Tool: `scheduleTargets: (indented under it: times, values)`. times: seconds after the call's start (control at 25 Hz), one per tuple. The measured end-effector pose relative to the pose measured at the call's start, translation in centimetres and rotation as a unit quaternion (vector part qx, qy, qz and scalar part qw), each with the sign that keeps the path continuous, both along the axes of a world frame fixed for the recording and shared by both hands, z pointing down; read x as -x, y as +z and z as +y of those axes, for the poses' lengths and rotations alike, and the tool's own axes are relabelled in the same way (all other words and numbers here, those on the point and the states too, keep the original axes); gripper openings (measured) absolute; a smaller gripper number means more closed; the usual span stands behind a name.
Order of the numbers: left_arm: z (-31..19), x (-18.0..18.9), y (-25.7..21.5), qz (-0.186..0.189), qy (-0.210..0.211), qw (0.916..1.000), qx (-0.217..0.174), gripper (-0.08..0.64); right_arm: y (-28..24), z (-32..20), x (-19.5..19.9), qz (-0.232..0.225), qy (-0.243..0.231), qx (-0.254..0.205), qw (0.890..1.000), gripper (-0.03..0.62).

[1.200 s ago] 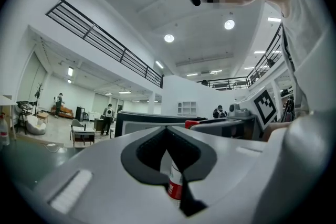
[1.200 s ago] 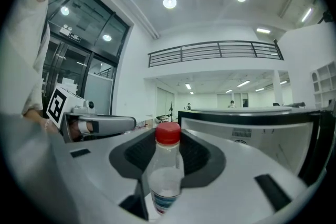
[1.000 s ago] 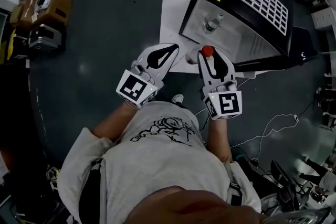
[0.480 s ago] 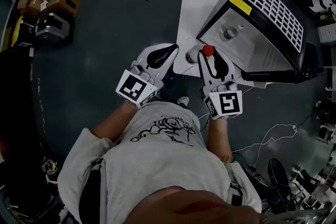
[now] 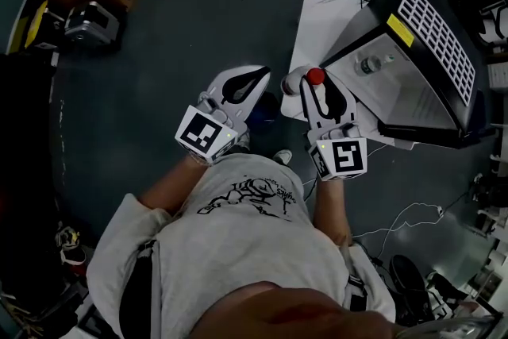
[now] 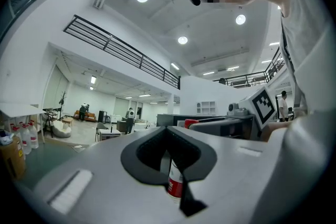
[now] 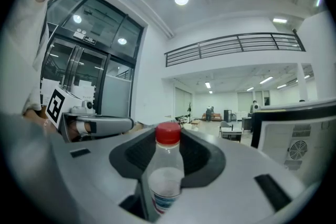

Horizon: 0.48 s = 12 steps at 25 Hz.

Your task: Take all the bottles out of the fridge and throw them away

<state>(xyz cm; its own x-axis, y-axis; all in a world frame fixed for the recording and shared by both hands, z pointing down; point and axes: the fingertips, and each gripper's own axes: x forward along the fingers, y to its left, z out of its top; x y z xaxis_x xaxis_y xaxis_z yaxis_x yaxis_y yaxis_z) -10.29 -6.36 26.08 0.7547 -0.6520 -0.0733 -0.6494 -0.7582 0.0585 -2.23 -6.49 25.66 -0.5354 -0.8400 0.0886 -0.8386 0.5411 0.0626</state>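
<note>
No legible text or labels

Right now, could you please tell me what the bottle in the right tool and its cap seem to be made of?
The bottle looks like clear, glossy plastic: the dark surface behind shows through its neck, though its lower wall is misted white. Its red cap seems to be opaque, smooth moulded plastic; ridges cannot be made out.

Red-capped bottle [image 7: 167,170]: clear, red cap, blue-white label. Labelled bottle [image 6: 176,186]: red-white label. Left gripper [image 5: 252,77], right gripper [image 5: 317,88]: white shells, black pads, black-white square markers. Fridge [image 5: 468,103]: black, white grid, yellow sticker. Floor [image 5: 182,28] dark grey. Shirt [image 5: 238,250] light grey, black print.
</note>
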Motion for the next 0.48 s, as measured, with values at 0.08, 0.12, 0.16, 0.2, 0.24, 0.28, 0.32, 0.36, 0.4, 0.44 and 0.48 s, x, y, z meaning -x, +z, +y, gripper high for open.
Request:
scheduleTargets:
  times: [0.08,0.12,0.16,0.2,0.24,0.28,0.32,0.36,0.4,0.44,0.48]
  values:
    - [-0.1,1.3,0.0,0.001,-0.006,1.0,0.0,0.009,0.1,-0.2,1.3,-0.001,-0.006,0.002,1.0,0.146]
    - [-0.1,1.8,0.1,0.001,-0.009,1.0,0.0,0.009,0.2,-0.3,1.8,-0.003,-0.008,0.004,1.0,0.146]
    - [-0.1,2.3,0.1,0.002,-0.011,0.9999,0.0,0.009,0.3,-0.4,2.3,-0.003,-0.011,0.005,1.0,0.146]
    - [-0.2,2.8,0.2,0.002,-0.014,0.9999,0.001,0.009,0.4,-0.5,2.8,-0.004,-0.013,0.005,1.0,0.146]
    - [-0.2,3.3,0.3,0.002,-0.016,0.9999,0.001,0.009,0.5,-0.5,3.2,-0.004,-0.015,0.005,1.0,0.146]
    - [-0.3,3.8,0.4,0.002,-0.019,0.9998,0.001,0.009,0.5,-0.6,3.7,-0.004,-0.017,0.004,1.0,0.146]
    - [-0.3,4.3,0.4,0.002,-0.021,0.9998,0.002,0.009,0.5,-0.7,4.2,-0.002,-0.019,0.004,1.0,0.146]
    - [-0.3,4.7,0.5,0.003,-0.023,0.9997,0.002,0.009,0.4,-0.7,4.7,-0.001,-0.021,0.005,1.0,0.146]
    - [-0.3,5.1,0.6,0.003,-0.024,0.9997,0.003,0.009,0.5,-0.8,5.1,0.0,-0.023,0.005,1.0,0.146]
    - [-0.3,5.4,0.7,0.003,-0.025,0.9997,0.003,0.009,0.5,-0.8,5.4,0.0,-0.025,0.004,1.0,0.146]
    - [-0.3,5.8,0.7,0.004,-0.027,0.9996,0.004,0.009,0.6,-0.8,5.7,-0.001,-0.026,0.005,1.0,0.146]
